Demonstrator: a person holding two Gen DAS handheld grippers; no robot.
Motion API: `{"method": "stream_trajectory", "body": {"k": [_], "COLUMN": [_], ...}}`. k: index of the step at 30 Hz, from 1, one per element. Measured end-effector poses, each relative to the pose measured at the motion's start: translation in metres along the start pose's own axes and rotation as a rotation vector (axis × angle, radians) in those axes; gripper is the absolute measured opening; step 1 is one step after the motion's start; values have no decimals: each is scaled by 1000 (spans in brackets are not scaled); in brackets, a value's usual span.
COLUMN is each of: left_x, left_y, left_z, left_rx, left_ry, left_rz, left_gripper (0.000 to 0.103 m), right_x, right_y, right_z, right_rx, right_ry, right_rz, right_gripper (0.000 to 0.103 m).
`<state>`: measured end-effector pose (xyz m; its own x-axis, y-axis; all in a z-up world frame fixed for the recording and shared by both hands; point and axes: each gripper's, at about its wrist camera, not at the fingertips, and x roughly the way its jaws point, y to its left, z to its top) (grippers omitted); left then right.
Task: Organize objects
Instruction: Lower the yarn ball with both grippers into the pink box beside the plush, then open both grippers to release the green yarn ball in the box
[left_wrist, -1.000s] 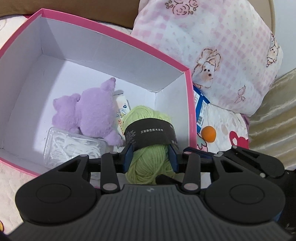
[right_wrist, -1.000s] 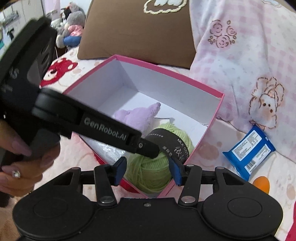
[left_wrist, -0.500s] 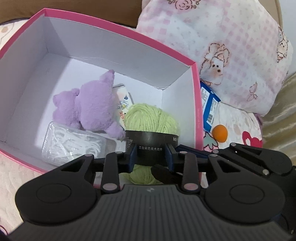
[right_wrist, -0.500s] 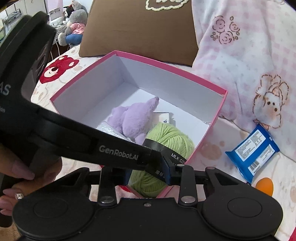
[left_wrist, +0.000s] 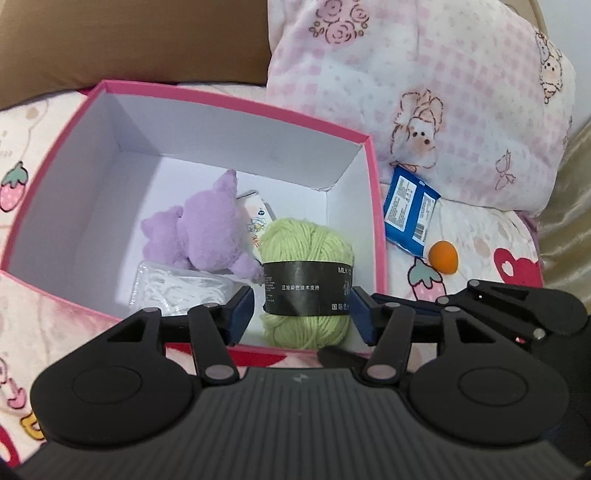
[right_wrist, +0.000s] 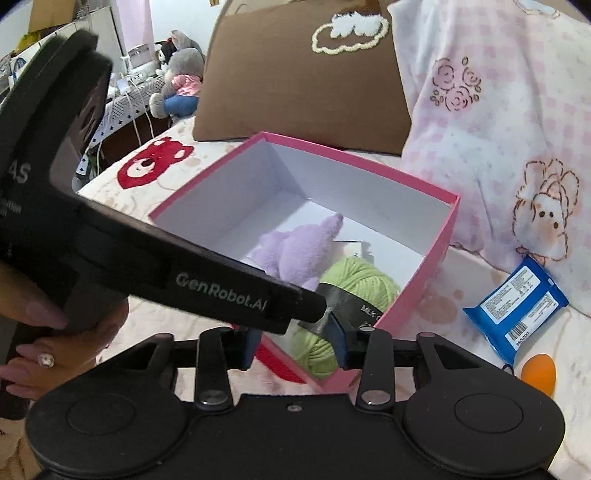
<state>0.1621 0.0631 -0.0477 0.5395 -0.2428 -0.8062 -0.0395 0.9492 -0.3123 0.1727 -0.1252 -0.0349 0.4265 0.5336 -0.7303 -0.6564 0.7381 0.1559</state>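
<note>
Pink-rimmed and white inside, the box (left_wrist: 375, 206) sits open on the printed bedspread (left_wrist: 476, 236), and your green yarn ball (left_wrist: 306, 273) lies in its near right corner, touching the right wall, its black paper band facing you. Your left gripper (left_wrist: 303, 314) hovers over that corner; its jaws have just been opening and stand apart on either side of the yarn, the blue pads clear of it. Just left of the yarn lies a purple plush toy (left_wrist: 207, 229), with a small printed carton (left_wrist: 256, 218) wedged between them and a clear packet of white pieces (left_wrist: 177, 291) against the near wall. Your right gripper (right_wrist: 293, 341) hangs at the box's near corner, jaws also just opened a little, nothing pressed between them. Outside the box on the right, a blue wipes packet (left_wrist: 408, 212) rests against the pink checked pillow (left_wrist: 443, 92), and an orange egg-shaped object (left_wrist: 443, 256) lies just nearer. A brown cushion (right_wrist: 303, 81) stands behind the box.
</note>
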Motion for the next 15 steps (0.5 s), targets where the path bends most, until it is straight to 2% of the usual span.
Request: {"method": "stream_trajectory", "body": {"k": [3,7,11,15], "left_x": [-20,-48,-75,-99], "left_y": [-1,-5,-13,-18], "left_z": [-3,-5,-7,-10], "left_rx": [-7,13,68,83], "left_ry": [-17,-25,-48,-50], "left_rz": [9,45,77,99], "left_gripper": [64,65,65,65], "right_x": [-9,-26,-41,-62], "right_y": [8,16,26,28], "right_z": [0,5,11,13], "right_rx": [-31,-58,-106,-86], "right_ry": [-15,-42,-41,-54], "right_rz": [-1,2,-50,-4], "right_gripper": [59,68,68,69]}}
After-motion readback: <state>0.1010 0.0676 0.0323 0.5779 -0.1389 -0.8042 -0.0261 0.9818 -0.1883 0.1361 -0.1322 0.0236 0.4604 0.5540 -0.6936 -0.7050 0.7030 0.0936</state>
